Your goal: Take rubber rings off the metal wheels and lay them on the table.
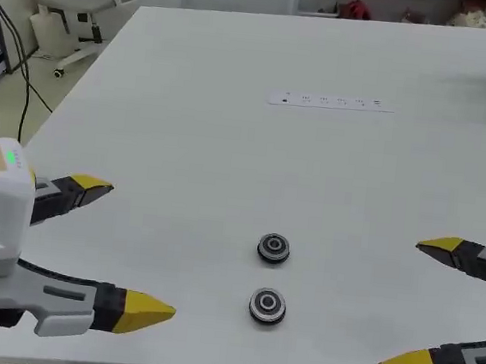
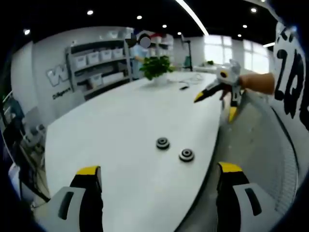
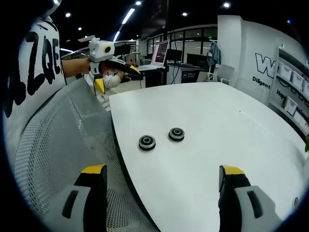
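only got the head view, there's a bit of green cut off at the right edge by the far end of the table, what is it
observer: a potted plant. The left gripper view shows it whole, standing on the table well beyond both wheels.
operator: ok and what's past the near table edge, my frame stops there
observer: a grey mesh surface runs alongside that edge in the right gripper view. I can't tell what it belongs to.
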